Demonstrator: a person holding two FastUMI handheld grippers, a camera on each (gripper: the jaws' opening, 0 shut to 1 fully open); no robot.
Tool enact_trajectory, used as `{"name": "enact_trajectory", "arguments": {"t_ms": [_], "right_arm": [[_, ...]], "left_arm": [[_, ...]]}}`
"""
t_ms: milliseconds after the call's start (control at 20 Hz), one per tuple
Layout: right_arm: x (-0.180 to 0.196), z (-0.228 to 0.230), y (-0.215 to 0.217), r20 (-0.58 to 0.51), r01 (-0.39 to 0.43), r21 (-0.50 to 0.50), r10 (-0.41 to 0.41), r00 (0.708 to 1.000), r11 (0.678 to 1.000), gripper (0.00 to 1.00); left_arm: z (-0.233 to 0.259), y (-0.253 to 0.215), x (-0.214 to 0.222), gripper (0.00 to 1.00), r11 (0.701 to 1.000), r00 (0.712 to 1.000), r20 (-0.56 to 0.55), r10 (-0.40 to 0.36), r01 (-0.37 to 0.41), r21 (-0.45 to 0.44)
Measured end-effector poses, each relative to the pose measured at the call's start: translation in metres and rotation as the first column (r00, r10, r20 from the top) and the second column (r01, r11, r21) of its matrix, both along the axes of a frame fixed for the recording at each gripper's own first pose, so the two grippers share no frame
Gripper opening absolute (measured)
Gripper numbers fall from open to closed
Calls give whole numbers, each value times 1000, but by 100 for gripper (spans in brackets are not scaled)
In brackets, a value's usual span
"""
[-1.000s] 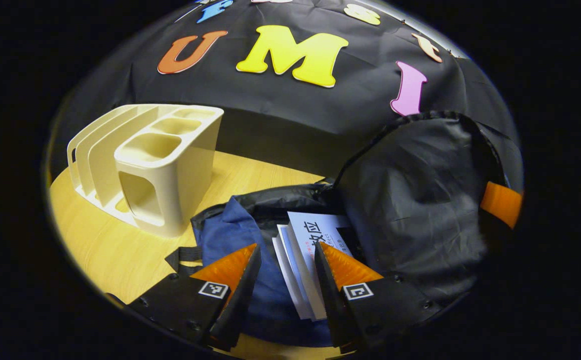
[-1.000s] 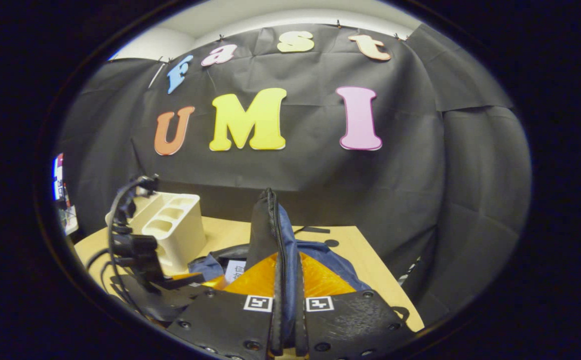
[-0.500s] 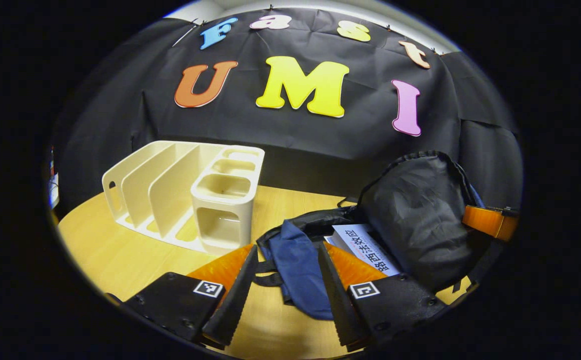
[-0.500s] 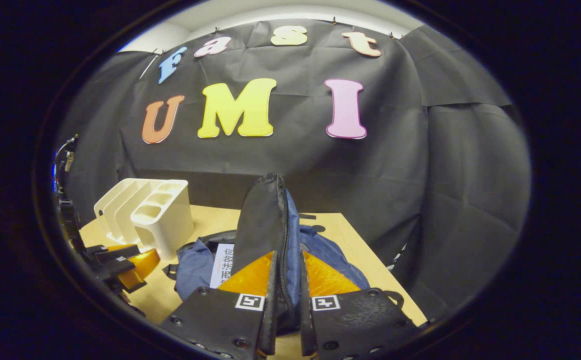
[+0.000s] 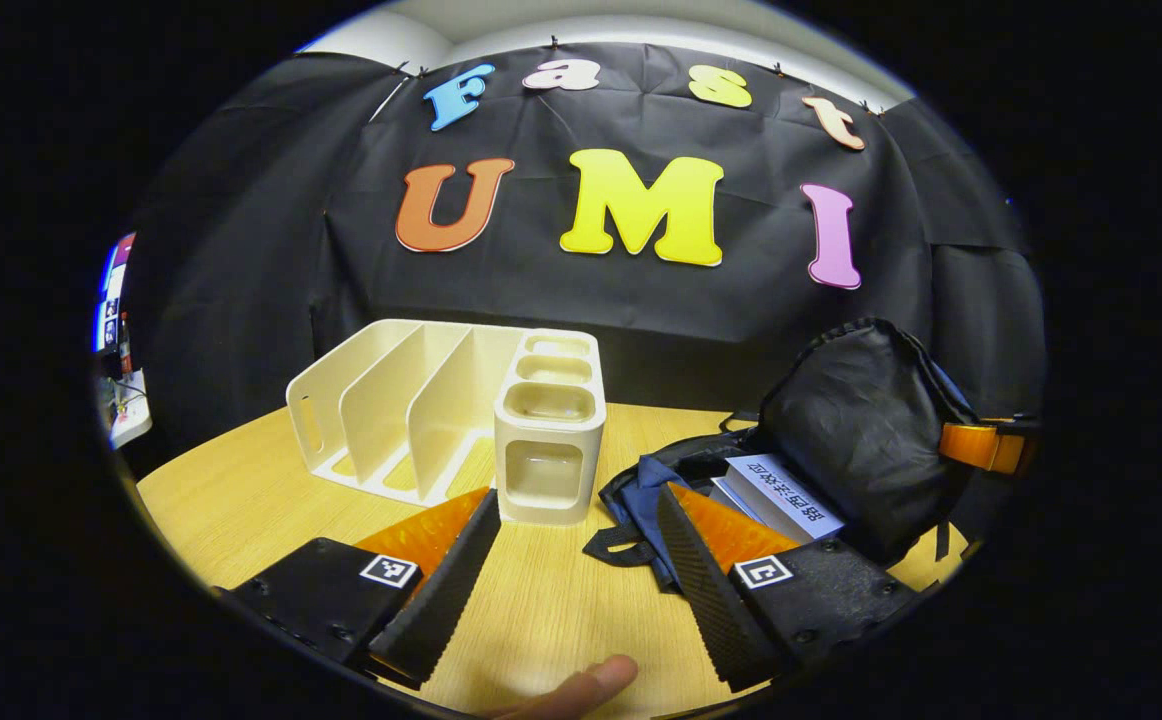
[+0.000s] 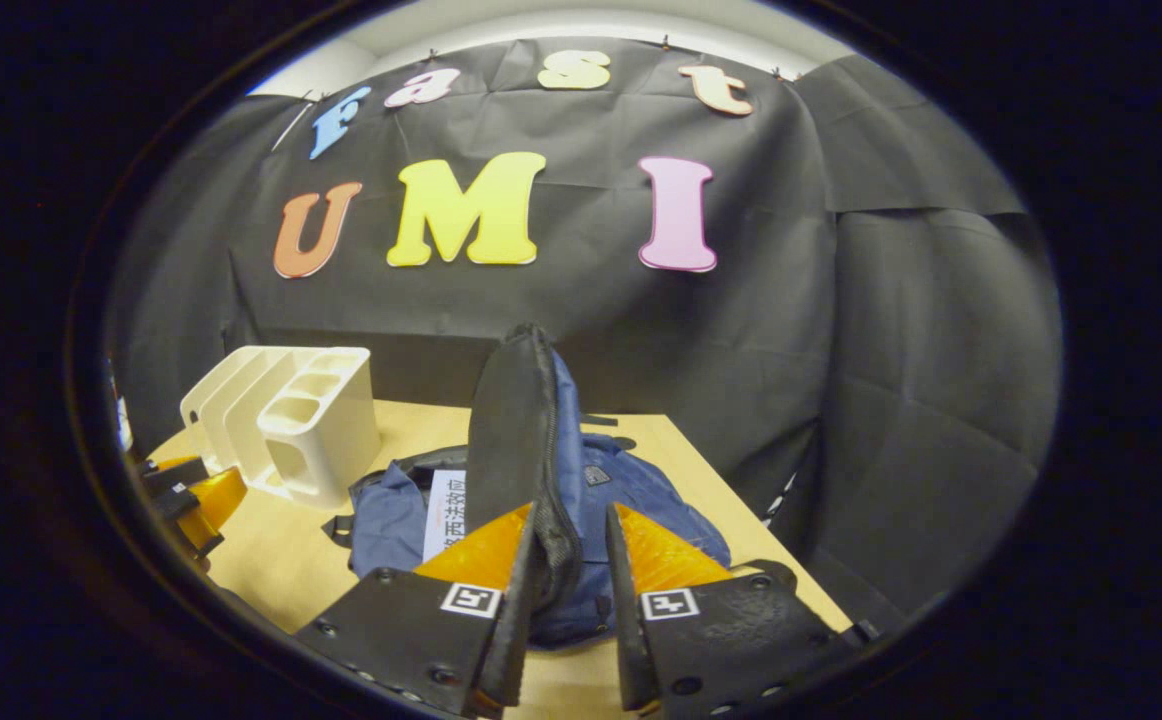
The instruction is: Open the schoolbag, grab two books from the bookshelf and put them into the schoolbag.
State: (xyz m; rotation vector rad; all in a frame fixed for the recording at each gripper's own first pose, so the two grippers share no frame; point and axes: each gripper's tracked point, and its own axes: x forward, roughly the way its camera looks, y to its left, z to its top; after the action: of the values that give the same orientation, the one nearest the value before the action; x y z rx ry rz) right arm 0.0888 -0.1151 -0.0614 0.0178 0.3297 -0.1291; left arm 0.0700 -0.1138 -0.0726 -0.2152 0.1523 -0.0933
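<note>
A wooden table point(image 5: 241, 500) stands against the black cloth wall point(image 6: 891, 350). The empty bookshelf point(image 5: 441, 410) sits mid-table; the schoolbag point(image 6: 631, 500), books point(image 5: 776, 495) inside, lies by the right edge. The left gripper point(image 5: 571, 570) is released; the right gripper point(image 6: 566, 590) stands parted around the flap point(image 6: 516, 430), its grasp uncertain.

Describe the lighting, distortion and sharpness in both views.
Left gripper view: even overhead light, fisheye bowing the table edge, the bookshelf and books sharp, soft glare on the wood. Right gripper view: dimmer, the schoolbag flap close to the lens yet fairly crisp, its edges curved.
</note>
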Motion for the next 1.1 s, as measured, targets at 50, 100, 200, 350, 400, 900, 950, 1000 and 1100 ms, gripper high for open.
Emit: {"name": "enact_trajectory", "arguments": {"t_ms": [50, 100, 200, 350, 400, 900, 950, 1000, 1100], "right_arm": [[-3, 3, 3, 5, -1, 5, 1, 1000, 1000, 54], [-7, 4, 7, 10, -5, 10, 5, 1000, 1000, 57], [-15, 9, 13, 27, -14, -3, 14, 1000, 1000, 59], [-29, 16, 25, 45, -30, -5, 30, 999, 1000, 76], [-34, 18, 29, 47, -40, 3, 40, 998, 999, 79], [-114, 77, 58, 234, -47, 12, 43, 971, 999, 96], [-120, 83, 62, 245, -50, 9, 46, 968, 999, 94], [-127, 88, 67, 253, -61, 3, 58, 966, 998, 94], [-137, 98, 76, 274, -71, -19, 74, 959, 997, 96]], "left_arm": [[2, 6, -4, 99, 1000, 1000, 9, -2, 2, -8], [3, 16, -8, 99, 1000, 1000, 15, 8, -7, -9], [8, 35, -20, 99, 1000, 999, 38, 27, -27, 5], [20, 64, -35, 99, 998, 995, 83, 63, -66, 24], [25, 69, -40, 98, 997, 994, 94, 62, -66, 32], [65, 82, -99, 98, 994, 990, 138, 14, -29, 104], [71, 84, -105, 98, 994, 989, 146, 12, -28, 108], [77, 86, -112, 98, 993, 988, 157, 4, -23, 117], [86, 102, -123, 98, 992, 985, 170, 28, -49, 120]]}}
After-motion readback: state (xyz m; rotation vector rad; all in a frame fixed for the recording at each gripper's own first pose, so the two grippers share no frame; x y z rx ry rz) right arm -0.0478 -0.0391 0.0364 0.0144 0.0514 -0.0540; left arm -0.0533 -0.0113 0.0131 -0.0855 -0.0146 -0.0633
